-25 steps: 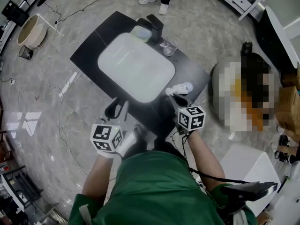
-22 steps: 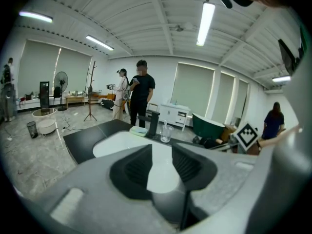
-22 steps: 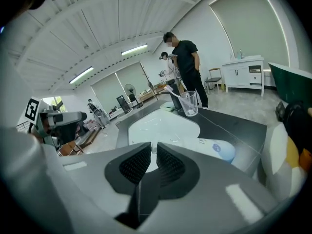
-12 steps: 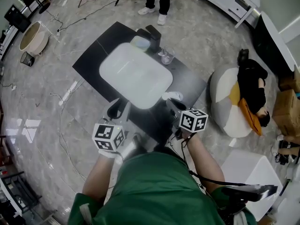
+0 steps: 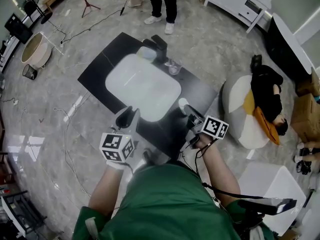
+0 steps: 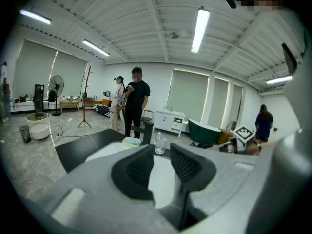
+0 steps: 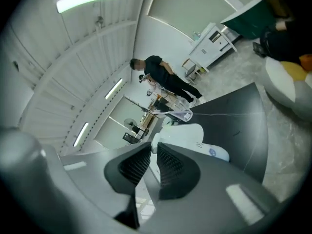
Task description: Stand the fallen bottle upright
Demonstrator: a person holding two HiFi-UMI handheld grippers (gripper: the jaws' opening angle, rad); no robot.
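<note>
The right gripper's (image 7: 153,152) jaws stood nearly together, pinching one narrow end of the white bottle (image 7: 195,138), whose body stuck out beyond the pads. The left gripper (image 6: 161,167) hung with its jaws about half open and nothing between them; they had just been closing.

The bottle (image 5: 183,104) was slanted over the near right edge of the dark table (image 5: 200,91), just beside the white tray (image 5: 142,86), and was not yet upright.

The thin hold at one end looked like the weak point. The body's weight could have swung it in the pads or pulled it free. So close to the edge, a slip might have sent it to the floor. Released at a lean, it would likely have toppled again. The glass (image 5: 173,66) stood well apart.
</note>
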